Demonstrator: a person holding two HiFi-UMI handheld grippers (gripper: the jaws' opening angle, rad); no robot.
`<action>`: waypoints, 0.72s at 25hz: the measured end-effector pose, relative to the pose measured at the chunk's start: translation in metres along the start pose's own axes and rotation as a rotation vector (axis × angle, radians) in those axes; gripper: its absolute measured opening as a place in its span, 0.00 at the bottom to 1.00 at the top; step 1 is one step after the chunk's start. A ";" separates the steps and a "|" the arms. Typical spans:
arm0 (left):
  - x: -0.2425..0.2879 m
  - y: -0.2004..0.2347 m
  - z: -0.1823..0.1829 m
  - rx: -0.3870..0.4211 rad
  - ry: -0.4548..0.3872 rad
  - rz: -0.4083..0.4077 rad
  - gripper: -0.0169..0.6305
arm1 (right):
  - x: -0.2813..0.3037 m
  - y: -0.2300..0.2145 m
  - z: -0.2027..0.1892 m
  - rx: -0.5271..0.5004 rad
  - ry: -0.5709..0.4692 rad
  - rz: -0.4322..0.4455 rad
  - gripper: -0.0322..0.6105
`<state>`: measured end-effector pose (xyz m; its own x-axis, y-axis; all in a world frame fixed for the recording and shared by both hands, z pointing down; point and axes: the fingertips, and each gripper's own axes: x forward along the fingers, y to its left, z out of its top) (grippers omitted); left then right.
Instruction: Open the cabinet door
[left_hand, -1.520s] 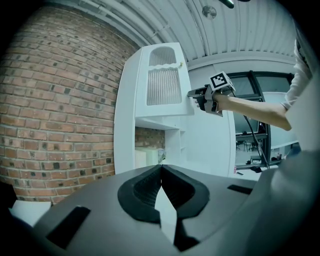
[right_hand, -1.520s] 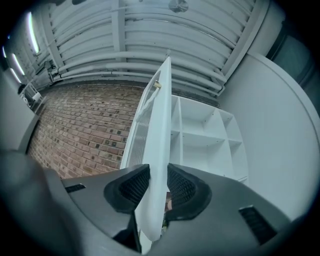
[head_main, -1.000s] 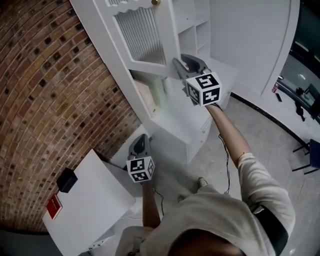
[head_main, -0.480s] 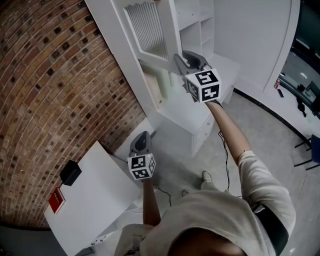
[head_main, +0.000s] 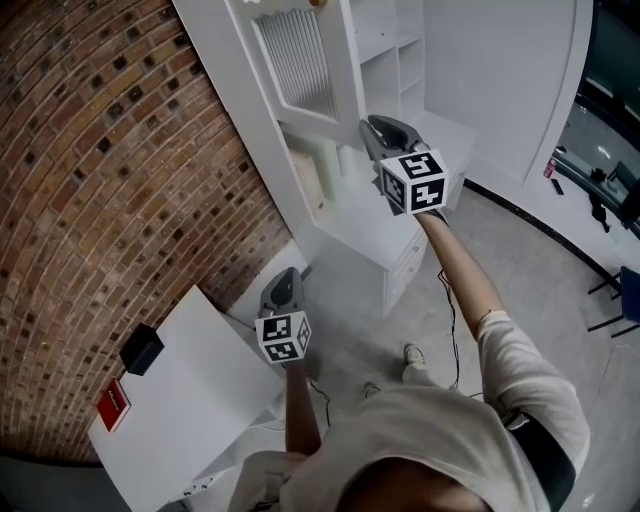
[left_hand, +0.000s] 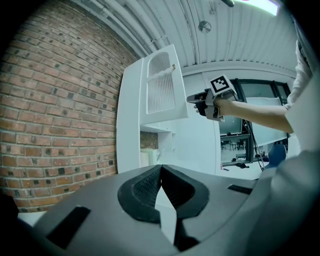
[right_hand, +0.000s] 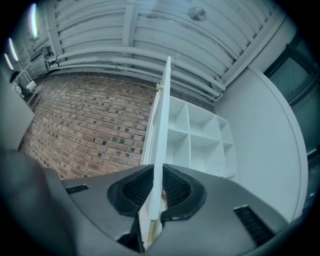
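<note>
White on white up high: cabinet door (head_main: 300, 70) swung well out from the cabinet (head_main: 400, 60), ribbed panel in its upper part, small brass knob (left_hand: 173, 66) near the top of its free edge. Behind it, open square shelf compartments (right_hand: 200, 135).

Raised at arm's length, tilted slightly upward: right gripper (head_main: 368, 128), marker cube (head_main: 412, 180) facing the head camera. Seen from its own view, jaws narrow and closing, free edge of the door standing upright between them, black ribbed pads (right_hand: 134, 189) right up against both faces, no gap visible on either side.

Held low, roughly level, well apart from the door: left gripper (head_main: 285, 275). Jaws together at the tips, nothing between them, aimed toward the cabinet from below.

To the left of everything, curved-looking brick wall (head_main: 120, 150). Just beside the left gripper, white tabletop (head_main: 200, 400) with a small black box (head_main: 142, 348) and a flat red item (head_main: 112, 405) near its far edge. Pale floor (head_main: 520, 250) beneath.
</note>
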<state>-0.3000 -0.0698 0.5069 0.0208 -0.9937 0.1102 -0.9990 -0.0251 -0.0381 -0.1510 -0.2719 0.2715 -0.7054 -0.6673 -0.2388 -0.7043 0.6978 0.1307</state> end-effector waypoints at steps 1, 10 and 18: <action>0.003 -0.002 0.001 0.001 -0.002 -0.006 0.07 | -0.004 0.000 -0.003 -0.008 0.005 -0.001 0.15; 0.038 -0.025 0.010 0.013 -0.007 -0.049 0.07 | -0.045 -0.021 -0.048 -0.016 0.060 -0.030 0.09; 0.087 -0.057 0.017 0.006 0.009 -0.072 0.07 | -0.071 -0.074 -0.108 0.011 0.134 -0.067 0.07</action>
<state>-0.2410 -0.1565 0.5020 0.0926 -0.9882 0.1221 -0.9946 -0.0976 -0.0354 -0.0580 -0.3042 0.3827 -0.6614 -0.7409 -0.1163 -0.7500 0.6527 0.1075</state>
